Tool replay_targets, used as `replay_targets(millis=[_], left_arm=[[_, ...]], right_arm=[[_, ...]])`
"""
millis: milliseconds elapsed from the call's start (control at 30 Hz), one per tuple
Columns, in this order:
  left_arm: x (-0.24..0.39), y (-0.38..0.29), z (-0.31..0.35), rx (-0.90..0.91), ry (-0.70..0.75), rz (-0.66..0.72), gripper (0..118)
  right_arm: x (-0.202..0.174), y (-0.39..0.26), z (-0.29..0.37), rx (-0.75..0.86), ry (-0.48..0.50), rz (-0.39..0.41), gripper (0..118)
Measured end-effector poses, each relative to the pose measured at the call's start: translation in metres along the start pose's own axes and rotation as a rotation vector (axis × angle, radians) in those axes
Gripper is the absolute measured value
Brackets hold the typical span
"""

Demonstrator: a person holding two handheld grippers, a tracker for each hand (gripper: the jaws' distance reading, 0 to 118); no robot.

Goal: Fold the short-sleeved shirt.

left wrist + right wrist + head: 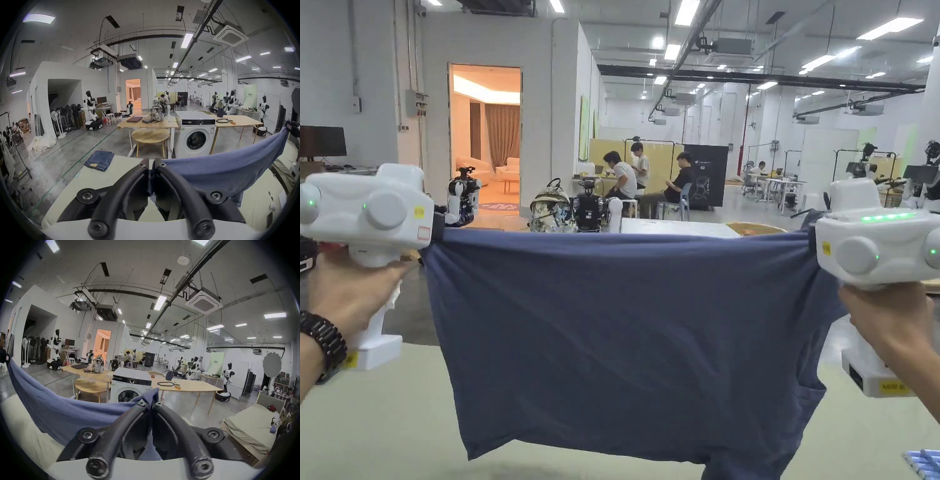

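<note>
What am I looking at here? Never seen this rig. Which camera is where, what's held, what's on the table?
No robot: a person holds a handheld two-jaw gripper in each hand. The head view comes from a camera on the person's head; the other two ride on the grippers, so you see black jaws up close. The left gripper and right gripper each pinch an edge of the blue shirt, stretched between them above the pale table. Its lower end looks about level with the table. Folded jeans lie on the table's far corner.
</note>
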State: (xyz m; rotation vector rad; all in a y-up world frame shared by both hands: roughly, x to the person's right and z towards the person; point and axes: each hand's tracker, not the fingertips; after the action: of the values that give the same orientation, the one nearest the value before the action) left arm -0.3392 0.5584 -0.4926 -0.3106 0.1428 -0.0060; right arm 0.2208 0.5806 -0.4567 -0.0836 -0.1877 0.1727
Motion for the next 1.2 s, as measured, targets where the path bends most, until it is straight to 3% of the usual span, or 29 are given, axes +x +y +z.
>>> replay_targets(millis=[267, 800, 1200], left_arm=[[-0.011, -0.087, 0.014, -0.08, -0.039, -0.004, 0], [-0.02, -0.213, 0.138, -0.13, -0.106, -0.012, 0], [-0.033, -0.36, 0.212, -0.293, -0.128, 0.026, 0]], right_arm=[[0.0, -0.077, 0.044, -0.083, 0.019, 0.022, 1], [0.027, -0.172, 0.185, -0.181, 0.058, 0.061, 1], [0.031, -0.287, 0.278, -0.426, 0.114, 0.055, 1]])
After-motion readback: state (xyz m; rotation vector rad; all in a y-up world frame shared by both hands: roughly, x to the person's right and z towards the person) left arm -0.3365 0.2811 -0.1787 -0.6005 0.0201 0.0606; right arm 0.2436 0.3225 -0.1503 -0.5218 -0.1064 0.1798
